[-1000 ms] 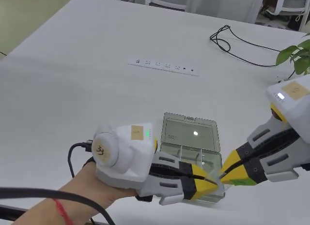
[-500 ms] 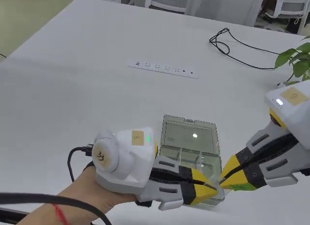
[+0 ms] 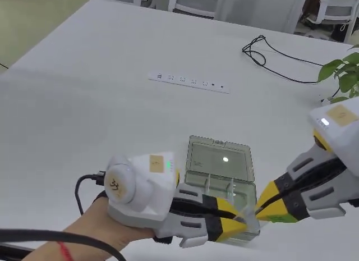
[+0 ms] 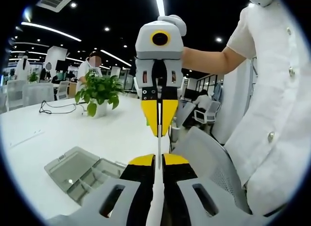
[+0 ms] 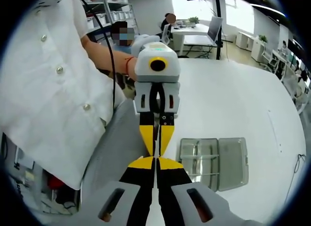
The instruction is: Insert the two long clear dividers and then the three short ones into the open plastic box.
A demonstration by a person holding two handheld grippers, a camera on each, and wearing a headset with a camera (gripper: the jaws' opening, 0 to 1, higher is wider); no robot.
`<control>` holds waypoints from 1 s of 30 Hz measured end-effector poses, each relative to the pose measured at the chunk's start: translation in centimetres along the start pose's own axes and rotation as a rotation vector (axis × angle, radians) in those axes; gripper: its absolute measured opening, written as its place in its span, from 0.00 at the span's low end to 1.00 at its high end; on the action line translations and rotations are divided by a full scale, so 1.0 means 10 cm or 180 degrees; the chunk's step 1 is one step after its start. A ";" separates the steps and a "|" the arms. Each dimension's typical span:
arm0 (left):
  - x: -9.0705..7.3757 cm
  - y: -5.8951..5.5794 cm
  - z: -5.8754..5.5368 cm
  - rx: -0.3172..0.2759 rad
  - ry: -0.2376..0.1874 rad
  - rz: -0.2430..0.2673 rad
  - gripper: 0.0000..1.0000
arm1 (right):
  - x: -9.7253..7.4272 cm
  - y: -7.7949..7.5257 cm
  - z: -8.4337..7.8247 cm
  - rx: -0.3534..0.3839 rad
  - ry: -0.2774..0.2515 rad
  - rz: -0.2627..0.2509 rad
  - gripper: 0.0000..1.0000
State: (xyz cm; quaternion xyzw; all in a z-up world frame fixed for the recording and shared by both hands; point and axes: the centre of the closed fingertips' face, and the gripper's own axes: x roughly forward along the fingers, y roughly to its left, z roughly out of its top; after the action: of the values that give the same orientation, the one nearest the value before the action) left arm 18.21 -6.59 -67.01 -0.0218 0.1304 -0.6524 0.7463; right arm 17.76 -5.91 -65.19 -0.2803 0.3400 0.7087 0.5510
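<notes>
Well, in the head view your left gripper [image 3: 234, 224] and right gripper [image 3: 263, 207] meet tip to tip over the near right corner of the open plastic box [image 3: 220, 185], both clamped on one small clear divider [image 3: 247, 215]. The box sits on the white worktop [image 3: 84, 120] with its lid [image 3: 220, 158] laid flat behind it. Clear partitions split its base into compartments, though you cannot tell how many. A power strip [image 3: 189, 81] lies well beyond. In the left gripper view your own jaws press on the divider's thin edge, the right gripper pinches its far end, and the box lies low on the left. In the right gripper view your jaws are together and the box lies to the right, its base crossed by partitions.
</notes>
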 end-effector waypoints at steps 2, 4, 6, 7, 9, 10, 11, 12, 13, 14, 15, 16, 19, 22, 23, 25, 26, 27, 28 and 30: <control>-0.02 0.02 0.00 -0.0014 -0.0008 0.0033 0.04 | -0.01 -0.01 -0.01 0.0013 0.0005 -0.0023 0.03; -0.04 0.05 -0.01 -0.0033 -0.0007 0.0079 0.07 | -0.02 -0.03 -0.02 0.0012 0.0021 -0.0052 0.03; -0.05 0.06 -0.02 -0.0037 -0.0009 0.0103 0.10 | -0.03 -0.04 -0.03 0.0024 0.0027 -0.0071 0.03; -0.07 0.07 -0.03 -0.0042 -0.0004 0.0122 0.12 | -0.04 -0.05 -0.04 0.0027 0.0032 -0.0085 0.03; -0.08 0.09 -0.04 -0.0052 0.0004 0.0156 0.14 | -0.05 -0.07 -0.06 0.0029 0.0047 -0.0105 0.03; -0.10 0.11 -0.05 -0.0054 0.0010 0.0183 0.16 | -0.05 -0.08 -0.07 0.0038 0.0056 -0.0125 0.03; -0.11 0.12 -0.06 -0.0064 0.0019 0.0202 0.18 | -0.05 -0.10 -0.08 0.0041 0.0064 -0.0138 0.03; -0.12 0.14 -0.07 -0.0067 0.0023 0.0231 0.20 | -0.06 -0.12 -0.09 0.0050 0.0078 -0.0163 0.03; -0.13 0.15 -0.08 -0.0068 0.0024 0.0251 0.22 | -0.06 -0.13 -0.10 0.0053 0.0090 -0.0178 0.03; -0.15 0.17 -0.09 -0.0084 0.0019 0.0282 0.24 | -0.07 -0.15 -0.12 0.0056 0.0105 -0.0202 0.03; -0.16 0.19 -0.11 -0.0102 0.0024 0.0301 0.26 | -0.07 -0.17 -0.13 0.0069 0.0115 -0.0222 0.03; -0.16 0.20 -0.12 -0.0103 0.0039 0.0320 0.29 | -0.08 -0.19 -0.14 0.0068 0.0123 -0.0241 0.03; -0.21 0.26 -0.16 -0.0112 0.0075 0.0421 0.37 | -0.10 -0.28 -0.19 0.0101 0.0159 -0.0312 0.03; -0.26 0.31 -0.19 -0.0145 0.0082 0.0489 0.43 | -0.11 -0.34 -0.23 0.0120 0.0193 -0.0361 0.03; -0.27 0.33 -0.21 -0.0163 0.0099 0.0511 0.46 | -0.11 -0.35 -0.25 0.0126 0.0203 -0.0375 0.03; -0.29 0.35 -0.25 -0.0171 0.0132 0.0537 0.49 | -0.11 -0.39 -0.29 0.0118 0.0254 -0.0419 0.03; -0.29 0.36 -0.27 -0.0154 0.0142 0.0551 0.50 | -0.11 -0.40 -0.30 0.0124 0.0264 -0.0424 0.03; -0.30 0.37 -0.28 -0.0151 0.0150 0.0562 0.51 | -0.11 -0.42 -0.31 0.0131 0.0268 -0.0432 0.03; -0.32 0.38 -0.29 -0.0165 0.0167 0.0581 0.52 | -0.11 -0.44 -0.32 0.0140 0.0278 -0.0452 0.03; -0.34 0.41 -0.31 -0.0168 0.0171 0.0612 0.55 | -0.10 -0.49 -0.37 0.0136 0.0330 -0.0501 0.03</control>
State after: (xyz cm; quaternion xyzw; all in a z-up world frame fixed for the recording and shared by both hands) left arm 21.05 -2.25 -70.28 -0.0113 0.1690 -0.5745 0.8008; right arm 22.86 -8.65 -67.52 -0.3307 0.3600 0.6403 0.5925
